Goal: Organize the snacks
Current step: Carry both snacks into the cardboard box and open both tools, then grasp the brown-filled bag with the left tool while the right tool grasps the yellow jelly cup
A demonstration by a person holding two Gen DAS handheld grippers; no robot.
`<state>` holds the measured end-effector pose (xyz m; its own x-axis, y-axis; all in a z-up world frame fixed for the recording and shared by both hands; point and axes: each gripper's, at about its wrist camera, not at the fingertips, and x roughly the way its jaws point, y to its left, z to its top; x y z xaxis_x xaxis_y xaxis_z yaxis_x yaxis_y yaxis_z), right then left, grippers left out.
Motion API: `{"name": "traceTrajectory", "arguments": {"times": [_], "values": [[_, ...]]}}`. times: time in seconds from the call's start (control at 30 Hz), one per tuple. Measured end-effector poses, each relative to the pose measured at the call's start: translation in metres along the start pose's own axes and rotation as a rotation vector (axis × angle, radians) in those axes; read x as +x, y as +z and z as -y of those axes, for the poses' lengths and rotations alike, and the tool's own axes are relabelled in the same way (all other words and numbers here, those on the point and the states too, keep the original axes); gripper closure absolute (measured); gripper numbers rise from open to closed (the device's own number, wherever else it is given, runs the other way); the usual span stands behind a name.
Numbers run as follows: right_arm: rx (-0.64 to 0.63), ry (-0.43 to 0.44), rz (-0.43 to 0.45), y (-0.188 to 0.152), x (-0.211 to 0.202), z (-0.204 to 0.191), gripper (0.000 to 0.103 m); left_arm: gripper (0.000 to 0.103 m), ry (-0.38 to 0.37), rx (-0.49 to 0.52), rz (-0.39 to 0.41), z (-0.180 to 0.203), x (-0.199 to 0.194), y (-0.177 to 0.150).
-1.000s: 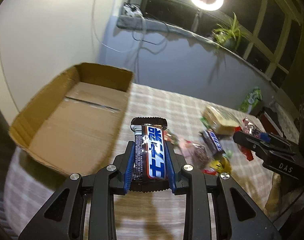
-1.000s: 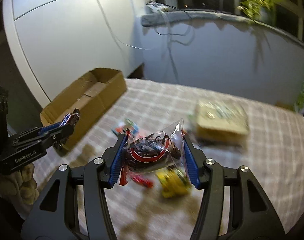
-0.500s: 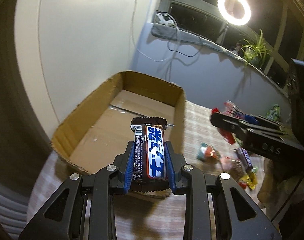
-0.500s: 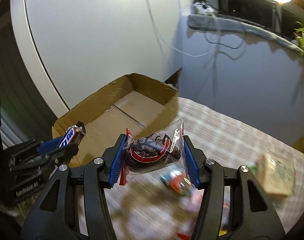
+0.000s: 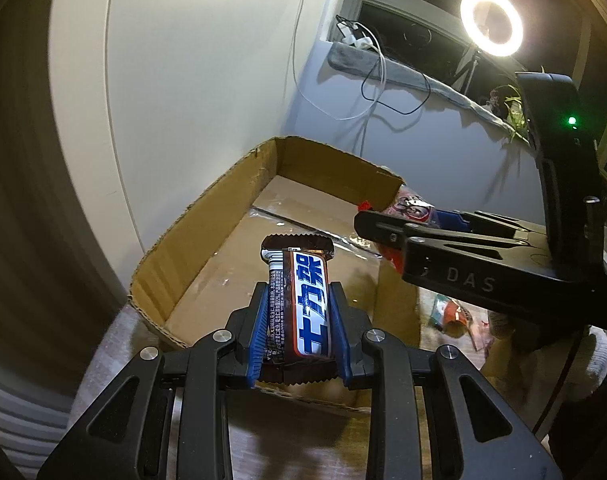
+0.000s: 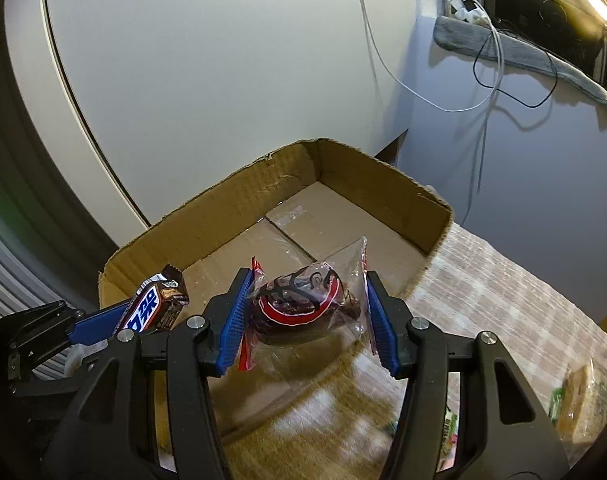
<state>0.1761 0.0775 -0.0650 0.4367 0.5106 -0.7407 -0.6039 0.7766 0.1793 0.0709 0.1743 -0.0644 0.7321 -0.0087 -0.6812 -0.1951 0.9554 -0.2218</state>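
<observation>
I judge the job barely begun: nothing has gone into the box, and both tools carry a first load. My left gripper [image 5: 299,308] has its blue-padded jaws clamped on a brown, blue and white wrapped chocolate bar [image 5: 301,300], which stands lengthwise between them with its crimped end poking out ahead. My right gripper [image 6: 307,312] has its jaws pressed against a clear plastic packet with a dark snack and red-and-white print [image 6: 303,300], which bulges between the pads.

Ahead of and below both sets of jaws sits the shallow, open brown cardboard box [image 5: 207,216]; its taped floor shows no snacks in either view. Both loads hang above its near edge, not yet released.

Left to do: drop these two, then fetch the rest. Behind and to the right of the right jaws, loose wrapped snacks [image 6: 575,396] lie on the checked tablecloth [image 6: 503,300], blurred.
</observation>
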Motion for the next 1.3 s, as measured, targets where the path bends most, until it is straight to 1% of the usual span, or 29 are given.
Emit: {"name": "traceTrajectory", "arguments": {"times": [0.2,0.3,0.5,0.7,0.93,1.13,1.3], "values": [[-0.013,0.001,-0.012,0.002,0.008,-0.002,0.043,0.076,0.011,-0.008,0.001,-0.003,0.000,-0.001],[-0.020,-0.006,-0.011,0.002,0.008,-0.003,0.037,0.075,0.020,-0.006,0.007,-0.003,-0.001,-0.001],[-0.015,-0.013,-0.003,0.003,0.004,-0.001,0.036,0.073,0.033,-0.004,0.021,-0.002,-0.004,0.000],[-0.003,-0.013,0.015,0.001,-0.010,0.005,0.036,0.073,0.036,0.000,0.031,0.002,-0.010,0.000],[0.027,-0.023,0.038,-0.010,-0.039,0.021,0.036,0.073,0.018,0.017,0.045,0.015,-0.019,-0.001],[0.052,-0.051,0.053,-0.034,-0.075,0.043,0.036,0.073,-0.014,0.039,0.047,0.036,-0.024,-0.006],[0.095,-0.091,0.052,-0.062,-0.107,0.075,0.036,0.073,-0.050,0.068,0.032,0.059,-0.023,-0.012]]}}
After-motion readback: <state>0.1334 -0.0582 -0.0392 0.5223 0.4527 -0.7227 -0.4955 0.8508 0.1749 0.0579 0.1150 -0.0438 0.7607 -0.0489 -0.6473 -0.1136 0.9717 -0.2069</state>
